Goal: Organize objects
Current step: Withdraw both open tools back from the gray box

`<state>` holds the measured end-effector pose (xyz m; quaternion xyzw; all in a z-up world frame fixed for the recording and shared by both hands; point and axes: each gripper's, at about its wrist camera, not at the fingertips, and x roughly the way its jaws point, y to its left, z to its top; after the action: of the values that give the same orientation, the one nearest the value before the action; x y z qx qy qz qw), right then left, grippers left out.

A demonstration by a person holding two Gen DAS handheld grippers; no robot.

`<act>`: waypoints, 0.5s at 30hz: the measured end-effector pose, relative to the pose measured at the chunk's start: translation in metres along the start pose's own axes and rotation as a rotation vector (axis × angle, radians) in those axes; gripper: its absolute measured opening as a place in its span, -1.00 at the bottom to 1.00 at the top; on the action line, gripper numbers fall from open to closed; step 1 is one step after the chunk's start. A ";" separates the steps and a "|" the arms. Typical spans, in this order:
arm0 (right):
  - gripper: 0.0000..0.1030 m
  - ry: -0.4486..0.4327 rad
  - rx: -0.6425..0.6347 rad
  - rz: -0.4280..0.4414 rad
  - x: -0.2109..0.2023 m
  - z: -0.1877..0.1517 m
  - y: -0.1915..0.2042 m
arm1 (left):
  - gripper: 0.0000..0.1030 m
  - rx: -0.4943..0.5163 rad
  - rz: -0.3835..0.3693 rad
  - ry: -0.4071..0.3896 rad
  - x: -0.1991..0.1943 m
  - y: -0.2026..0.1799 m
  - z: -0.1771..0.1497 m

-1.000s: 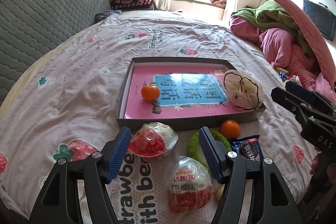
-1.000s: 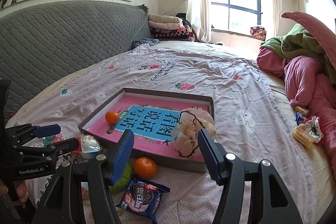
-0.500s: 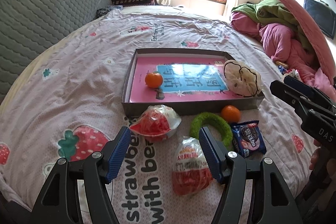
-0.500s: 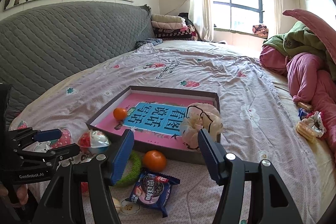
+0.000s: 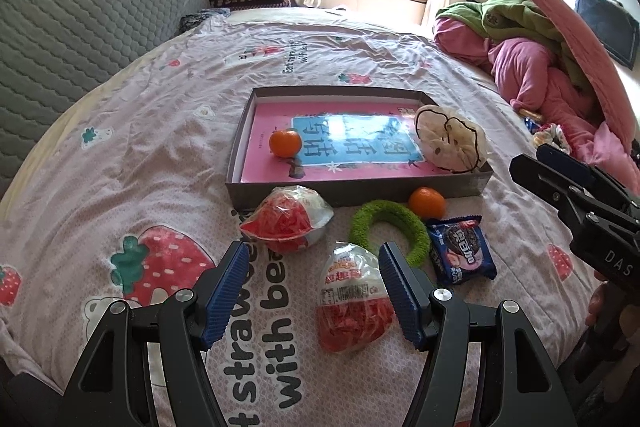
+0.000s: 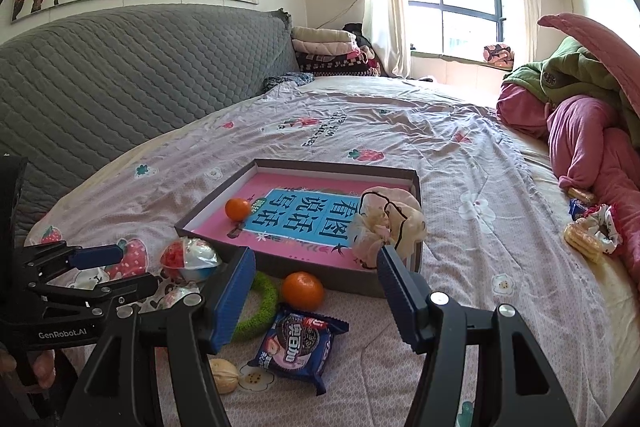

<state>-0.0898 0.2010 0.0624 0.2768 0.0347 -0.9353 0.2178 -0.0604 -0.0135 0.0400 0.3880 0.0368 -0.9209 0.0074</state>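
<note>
Two open grippers hover over snacks and toys on a bed, in front of a shallow box.

The left gripper (image 5: 312,267) tilts steeply down, jaws apart and empty, with a wrapped egg toy (image 5: 352,301) lying between and below its tips and a second egg toy (image 5: 286,223) just ahead. The right gripper (image 6: 316,267) points less steeply, jaws also apart and empty, above a loose orange (image 6: 302,290), a cookie packet (image 6: 298,345), a green ring (image 6: 256,307) and a walnut (image 6: 224,375). The box (image 5: 356,189) holds a pink book (image 5: 344,151), another orange (image 5: 285,143) and a cream scrunchie (image 5: 450,141) at its right near corner. The bedsheet (image 5: 160,131) lies open left of and beyond the box; pink bedding (image 6: 584,147) crowds the right edge.
</note>
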 end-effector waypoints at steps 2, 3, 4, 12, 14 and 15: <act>0.22 0.000 0.000 0.002 -0.001 -0.001 0.000 | 0.34 0.008 -0.002 0.005 0.000 -0.002 -0.002; 0.22 0.000 -0.002 0.003 -0.002 -0.001 0.000 | 0.34 0.011 -0.001 0.007 0.000 -0.003 -0.002; 0.22 -0.002 -0.003 0.002 -0.003 -0.002 0.000 | 0.34 0.012 0.000 0.009 0.000 -0.003 -0.003; 0.22 0.010 -0.014 0.010 -0.006 -0.012 0.006 | 0.34 0.021 -0.002 0.018 -0.001 -0.003 -0.009; 0.22 0.011 -0.020 0.011 -0.007 -0.014 0.009 | 0.34 0.021 -0.002 0.025 0.000 -0.003 -0.010; 0.22 0.012 -0.023 0.010 -0.007 -0.015 0.010 | 0.34 0.020 -0.005 0.027 0.000 -0.002 -0.011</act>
<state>-0.0727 0.1980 0.0541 0.2800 0.0451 -0.9320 0.2255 -0.0523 -0.0105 0.0326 0.4006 0.0285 -0.9158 0.0005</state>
